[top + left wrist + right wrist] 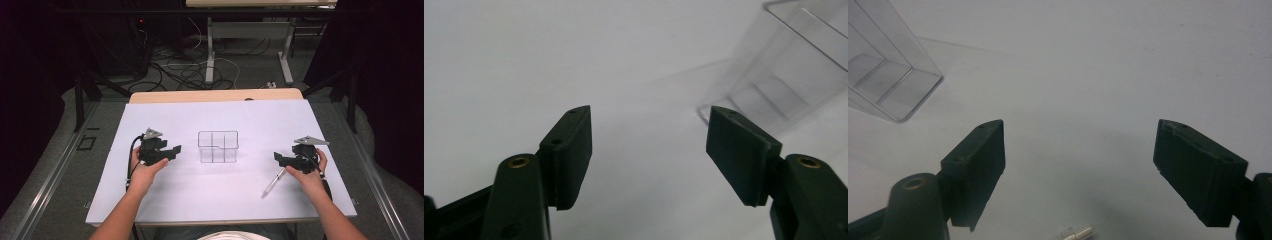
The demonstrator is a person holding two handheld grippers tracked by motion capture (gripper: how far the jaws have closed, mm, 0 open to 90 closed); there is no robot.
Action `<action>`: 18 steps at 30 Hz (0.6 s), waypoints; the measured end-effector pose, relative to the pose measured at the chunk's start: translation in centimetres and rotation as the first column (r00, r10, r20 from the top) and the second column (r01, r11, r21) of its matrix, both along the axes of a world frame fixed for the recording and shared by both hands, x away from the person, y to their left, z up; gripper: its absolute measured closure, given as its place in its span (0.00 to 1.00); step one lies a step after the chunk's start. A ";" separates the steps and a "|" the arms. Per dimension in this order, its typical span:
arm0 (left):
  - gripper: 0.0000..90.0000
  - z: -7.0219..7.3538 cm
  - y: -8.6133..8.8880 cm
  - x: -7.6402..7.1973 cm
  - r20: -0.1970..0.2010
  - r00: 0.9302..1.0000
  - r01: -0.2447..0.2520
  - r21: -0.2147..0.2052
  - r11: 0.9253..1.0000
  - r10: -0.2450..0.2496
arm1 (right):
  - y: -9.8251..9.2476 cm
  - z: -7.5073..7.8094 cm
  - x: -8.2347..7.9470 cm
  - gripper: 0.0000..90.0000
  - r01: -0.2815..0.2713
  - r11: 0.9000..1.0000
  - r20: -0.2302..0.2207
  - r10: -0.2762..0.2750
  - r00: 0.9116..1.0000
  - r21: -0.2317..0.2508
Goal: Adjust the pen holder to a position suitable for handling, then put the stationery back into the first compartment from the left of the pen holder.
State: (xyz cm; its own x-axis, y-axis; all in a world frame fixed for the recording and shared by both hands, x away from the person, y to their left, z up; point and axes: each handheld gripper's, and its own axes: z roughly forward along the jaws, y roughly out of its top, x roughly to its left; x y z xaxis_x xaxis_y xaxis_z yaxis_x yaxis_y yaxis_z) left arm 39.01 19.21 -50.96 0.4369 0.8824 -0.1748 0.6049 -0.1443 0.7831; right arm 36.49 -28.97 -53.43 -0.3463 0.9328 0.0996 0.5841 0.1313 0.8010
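Standing upright mid-table, clear divided box [218, 146], slim pen [273, 182] nearby, each hand-held gripper [172, 152] [278, 159] spread wide, empty.

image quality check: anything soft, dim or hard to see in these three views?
High view: room dark around the lit white table; clear box shows mainly as outline, pen small but sharp enough. Left gripper view: box soft, jaws sharper, sheet evenly lit. Right gripper view: box blurred, pen tip cut by bottom edge, faint shadow near it.
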 end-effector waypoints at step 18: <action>0.00 0.1 4.0 -1.2 0.028 0.997 -0.072 0.000 0.997 0.072 | -0.5 0.5 0.0 0.39 -0.037 0.999 0.026 0.037 0.999 -0.004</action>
State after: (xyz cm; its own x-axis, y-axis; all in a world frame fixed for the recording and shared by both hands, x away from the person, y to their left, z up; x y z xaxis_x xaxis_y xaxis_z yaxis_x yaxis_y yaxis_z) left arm 37.82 23.18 -50.85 0.3771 0.9118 -0.1628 0.5913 -0.1017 0.8000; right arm 36.50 -29.49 -52.95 -0.3829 0.9197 0.0871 0.5574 0.1548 0.8157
